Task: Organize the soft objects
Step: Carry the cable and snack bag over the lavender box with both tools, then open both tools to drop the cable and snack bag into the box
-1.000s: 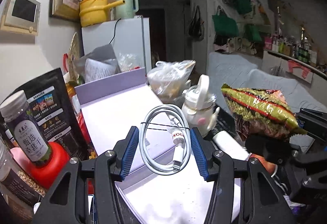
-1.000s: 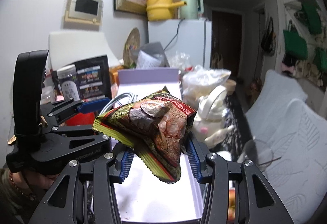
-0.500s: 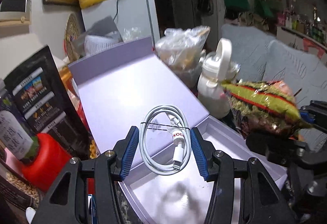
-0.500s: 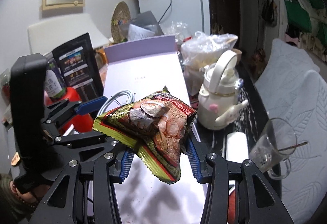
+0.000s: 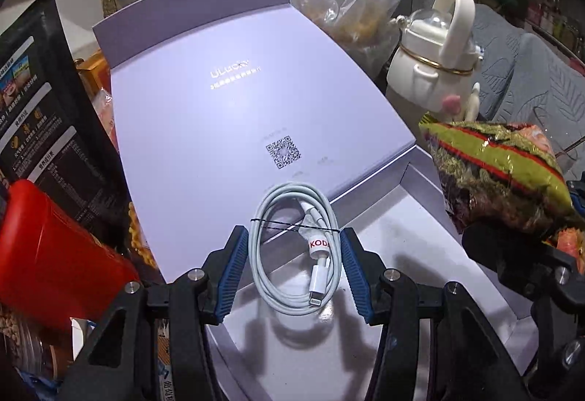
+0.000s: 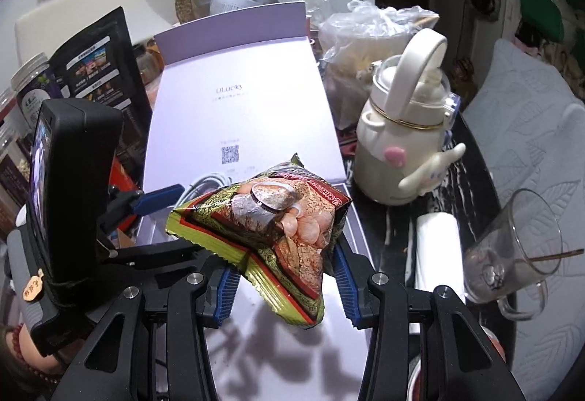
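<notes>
My left gripper (image 5: 295, 254) is shut on a coiled white charging cable (image 5: 296, 247) and holds it above the open lavender box (image 5: 420, 291), near the hinge of its raised lid (image 5: 219, 116). My right gripper (image 6: 283, 276) is shut on a green and red snack bag (image 6: 270, 233) and holds it over the same box (image 6: 285, 357). The snack bag also shows at the right of the left wrist view (image 5: 501, 178). The left gripper body shows at the left of the right wrist view (image 6: 73, 203).
A white kettle-shaped bottle (image 6: 406, 130), a plastic bag of food (image 6: 369, 35), a glass mug (image 6: 512, 251) and a white roll (image 6: 438, 247) stand right of the box. A red-lidded jar (image 5: 47, 254) and a black pouch (image 5: 40, 101) stand left.
Both grippers have tilted downward and moved closer over the open box, each still holding its object. The box floor now fills the lower view.
</notes>
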